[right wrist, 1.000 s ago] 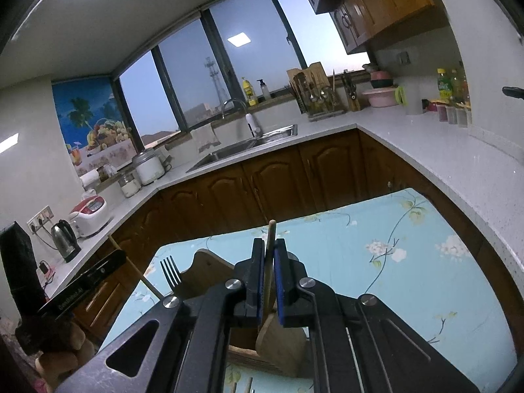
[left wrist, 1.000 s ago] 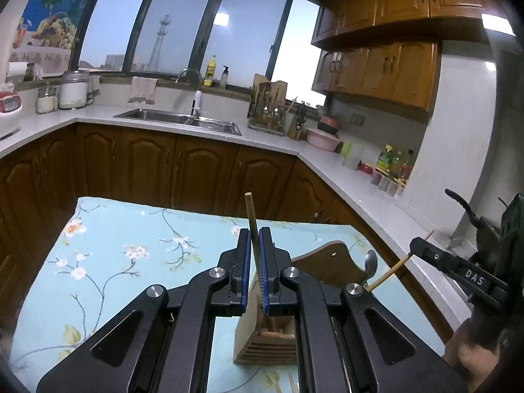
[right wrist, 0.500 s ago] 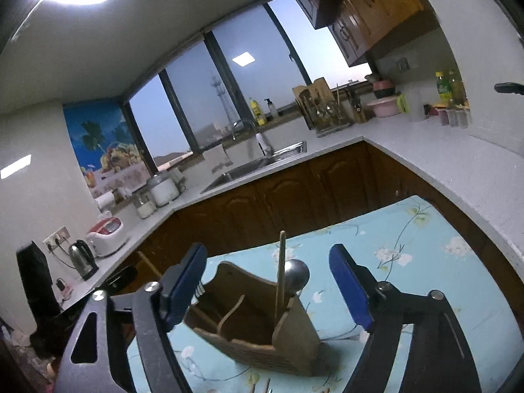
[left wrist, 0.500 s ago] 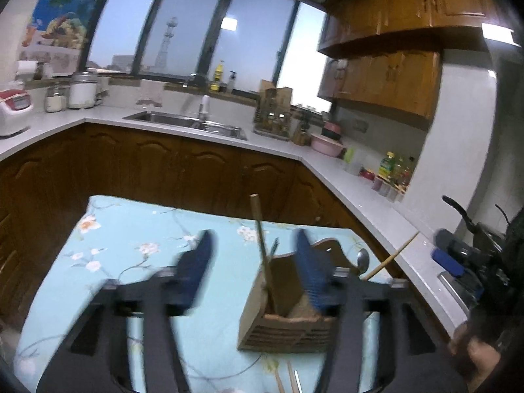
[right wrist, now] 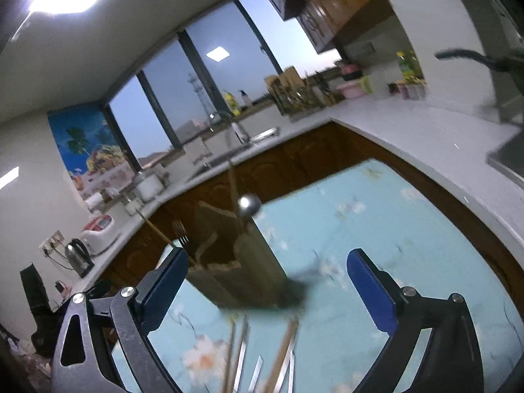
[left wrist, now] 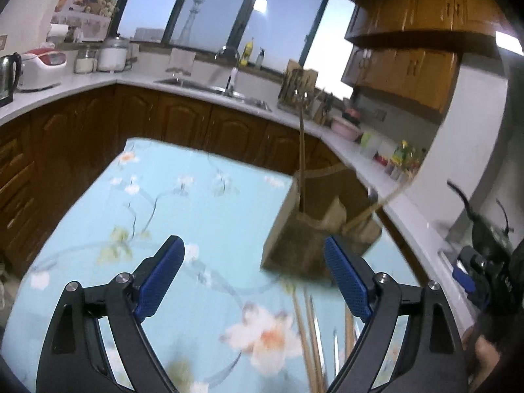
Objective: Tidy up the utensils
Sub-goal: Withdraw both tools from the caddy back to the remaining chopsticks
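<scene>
A wooden utensil holder stands on the light blue flowered tablecloth. Upright in it are a chopstick, a second leaning chopstick, a spoon and a fork. Several loose chopsticks and metal utensils lie on the cloth in front of the holder. My left gripper has its jaws wide and still opening, with nothing between them. My right gripper is likewise opening, empty, the holder just beyond its fingertips.
An L-shaped white counter with brown cabinets wraps around the table. On it are a sink, a kettle, a rice cooker and a knife block. The other gripper and a hand show at the right edge.
Both grippers were shut on chopsticks over the holder. They opened wide, left the chopsticks standing in it, and drew back toward the loose utensils on the cloth.
</scene>
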Demonstrator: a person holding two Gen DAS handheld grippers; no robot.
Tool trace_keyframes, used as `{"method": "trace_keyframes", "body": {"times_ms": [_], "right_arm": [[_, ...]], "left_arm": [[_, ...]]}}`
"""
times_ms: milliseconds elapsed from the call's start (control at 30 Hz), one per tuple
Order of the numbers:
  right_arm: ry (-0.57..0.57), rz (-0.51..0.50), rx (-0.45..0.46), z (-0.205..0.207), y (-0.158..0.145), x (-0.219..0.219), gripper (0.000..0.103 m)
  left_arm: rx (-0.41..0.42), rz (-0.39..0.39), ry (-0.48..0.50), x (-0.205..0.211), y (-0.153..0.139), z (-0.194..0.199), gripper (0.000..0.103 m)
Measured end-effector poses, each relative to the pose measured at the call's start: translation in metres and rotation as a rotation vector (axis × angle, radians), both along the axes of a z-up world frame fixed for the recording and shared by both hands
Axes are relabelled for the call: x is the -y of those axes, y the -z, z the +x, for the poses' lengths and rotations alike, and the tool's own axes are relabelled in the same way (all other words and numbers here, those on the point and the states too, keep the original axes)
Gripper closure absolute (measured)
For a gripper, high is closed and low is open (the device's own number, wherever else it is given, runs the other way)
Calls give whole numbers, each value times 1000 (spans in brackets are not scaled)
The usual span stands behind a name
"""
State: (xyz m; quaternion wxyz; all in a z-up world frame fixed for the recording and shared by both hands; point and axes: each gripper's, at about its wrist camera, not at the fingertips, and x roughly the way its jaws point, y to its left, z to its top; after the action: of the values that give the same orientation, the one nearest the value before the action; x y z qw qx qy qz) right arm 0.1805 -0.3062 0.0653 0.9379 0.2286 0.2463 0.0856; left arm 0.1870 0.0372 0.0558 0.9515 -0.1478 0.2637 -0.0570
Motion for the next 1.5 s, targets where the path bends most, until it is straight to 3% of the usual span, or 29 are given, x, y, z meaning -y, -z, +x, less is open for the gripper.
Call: {"method": "trace_keyframes", "body": {"times_ms": [300, 567, 967, 1133, 1200, 1333, 1500], "right_arm": [[15, -29, -130, -47, 46, 6, 4], [-11, -84, -166, -65, 66, -4, 5], [-77, -174, -256, -34, 83, -30, 6], [-124, -222, -316, -12, 98, -50, 31], [-149, -226, -347, -2, 106, -58, 36], [-185, -281, -412, 12, 122, -74, 64], [-185, -411, -429, 4, 127, -77, 68]], "left_arm": [[-101, -3, 35, 3, 43, -46, 14], [-153, 13, 46, 15, 56, -52, 14], [-220, 44, 83, 35, 62, -30, 14], [-250, 48, 79, 34, 68, -20, 14], [-261, 46, 74, 32, 72, -17, 14], [-288, 37, 72, 30, 78, -8, 14], [-306, 48, 99, 38, 82, 2, 14]]}}
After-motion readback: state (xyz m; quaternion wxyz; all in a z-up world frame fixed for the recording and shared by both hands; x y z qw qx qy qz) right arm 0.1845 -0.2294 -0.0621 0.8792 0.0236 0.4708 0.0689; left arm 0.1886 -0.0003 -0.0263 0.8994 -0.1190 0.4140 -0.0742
